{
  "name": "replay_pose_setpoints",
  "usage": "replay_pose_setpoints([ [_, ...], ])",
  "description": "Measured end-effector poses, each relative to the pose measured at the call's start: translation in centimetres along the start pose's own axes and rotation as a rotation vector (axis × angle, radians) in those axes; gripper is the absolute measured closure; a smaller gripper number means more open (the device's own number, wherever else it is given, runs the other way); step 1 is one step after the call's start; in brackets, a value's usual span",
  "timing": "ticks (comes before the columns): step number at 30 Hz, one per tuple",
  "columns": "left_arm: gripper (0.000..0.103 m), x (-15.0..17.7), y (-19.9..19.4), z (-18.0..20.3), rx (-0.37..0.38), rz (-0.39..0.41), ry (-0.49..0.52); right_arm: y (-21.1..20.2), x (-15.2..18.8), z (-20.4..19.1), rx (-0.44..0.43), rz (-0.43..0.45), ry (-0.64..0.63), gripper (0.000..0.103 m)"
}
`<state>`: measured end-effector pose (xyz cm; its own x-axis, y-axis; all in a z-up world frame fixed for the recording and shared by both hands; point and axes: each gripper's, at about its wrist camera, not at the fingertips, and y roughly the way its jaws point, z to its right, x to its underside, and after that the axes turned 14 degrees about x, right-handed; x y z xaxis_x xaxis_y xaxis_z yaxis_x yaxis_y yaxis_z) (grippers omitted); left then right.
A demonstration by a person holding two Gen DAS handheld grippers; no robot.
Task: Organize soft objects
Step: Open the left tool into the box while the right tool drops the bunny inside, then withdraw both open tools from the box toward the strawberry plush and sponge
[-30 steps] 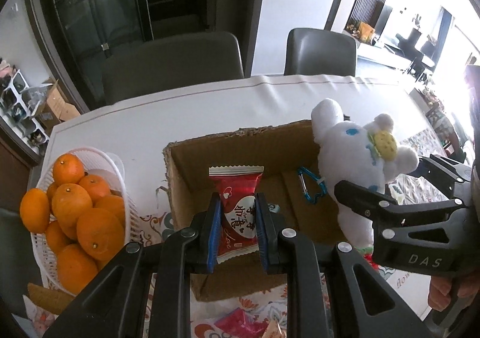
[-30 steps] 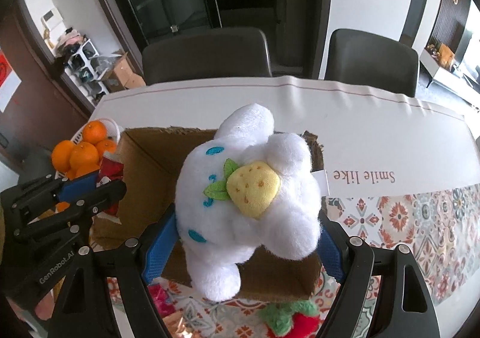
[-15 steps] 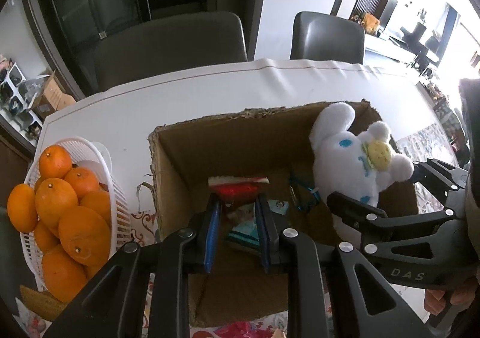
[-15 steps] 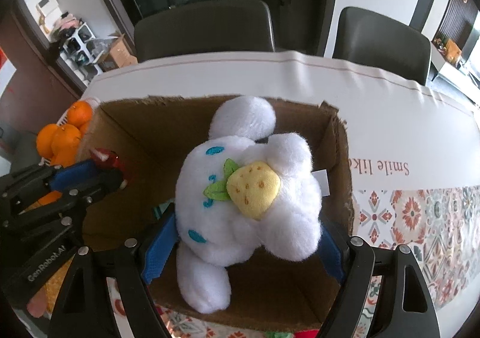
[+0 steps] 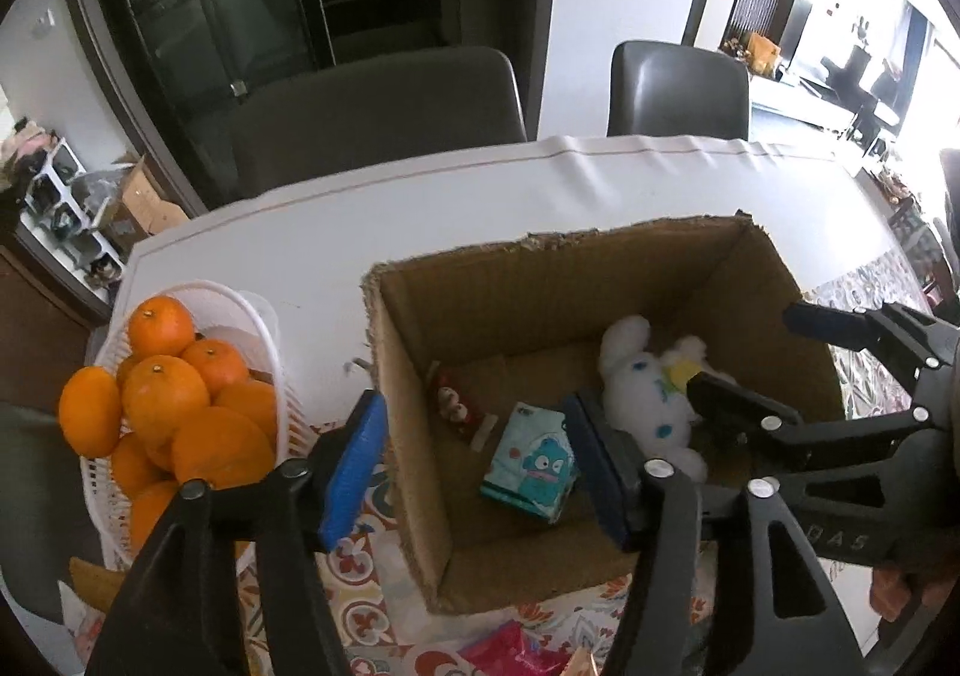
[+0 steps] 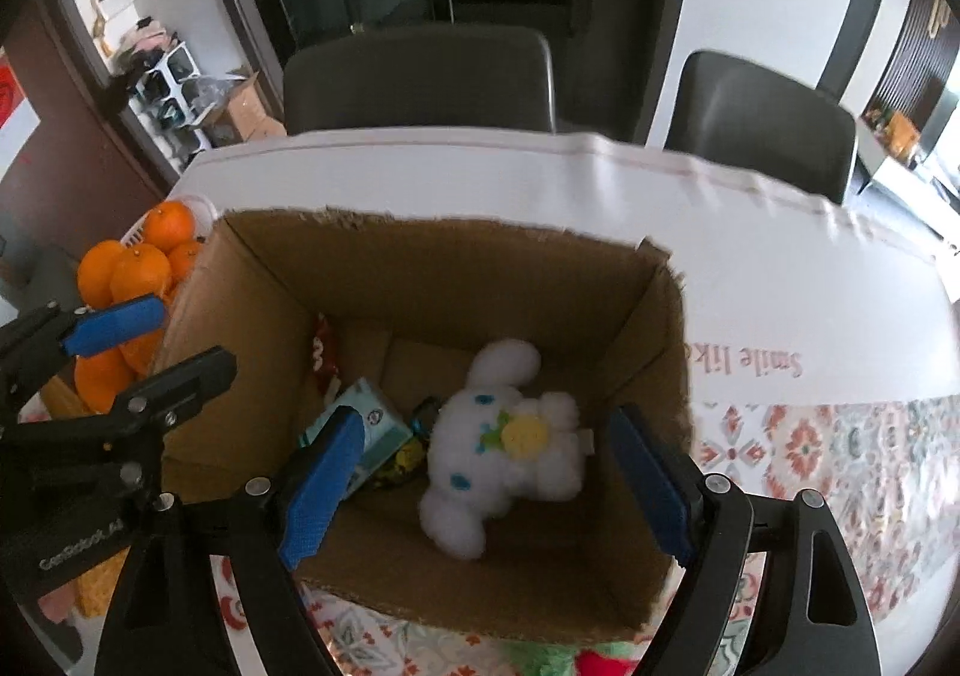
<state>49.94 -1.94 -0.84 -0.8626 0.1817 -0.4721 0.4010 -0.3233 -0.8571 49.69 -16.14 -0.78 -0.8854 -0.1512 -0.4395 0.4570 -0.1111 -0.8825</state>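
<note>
The left gripper (image 5: 474, 460) hung over the near left corner of the cardboard box (image 5: 540, 286). Its jaws had just been opening, and nothing was between them. One blue pad was outside the box wall and the other was inside.

The right gripper (image 6: 486, 487) hung over the right part of the box with its jaws wide apart, not holding anything. Below it, the white plush toy (image 6: 501, 445) lay on the box floor, touching neither pad. The toy had blue spots and a yellow strawberry on it.

A teal tissue pack (image 5: 531, 463) with a cartoon face lay near the middle of the box floor, just beside the toy. A red snack packet (image 5: 459, 406) leaned at the left wall. Something small and dark (image 6: 414, 451) sat between the tissue pack and the toy, too hidden to name.

Left of the box, a white basket (image 5: 264, 352) on the surface (image 5: 420, 202) was piled with oranges (image 5: 162, 394).
</note>
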Motion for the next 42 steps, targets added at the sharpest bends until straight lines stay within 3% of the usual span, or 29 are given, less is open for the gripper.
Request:
replay_pose_setpoints([
  [20,0.034,5.0,-6.2,3.4,-0.044,0.052,0.016,-7.5,5.3,1.8,0.082,0.068,0.021,0.018],
  [30,0.034,8.1,-6.1,5.6,-0.035,0.016,0.023,-7.3,8.6,3.0,0.083,0.032,0.018,0.018],
  [36,0.032,10.5,-5.2,6.3,-0.034,-0.031,-0.034,-6.9,10.5,3.5,0.095,0.012,-0.003,0.018],
  [42,0.029,13.0,-4.7,6.9,-0.035,-0.027,-0.108,-6.3,12.1,3.7,0.086,-0.004,-0.012,0.018],
])
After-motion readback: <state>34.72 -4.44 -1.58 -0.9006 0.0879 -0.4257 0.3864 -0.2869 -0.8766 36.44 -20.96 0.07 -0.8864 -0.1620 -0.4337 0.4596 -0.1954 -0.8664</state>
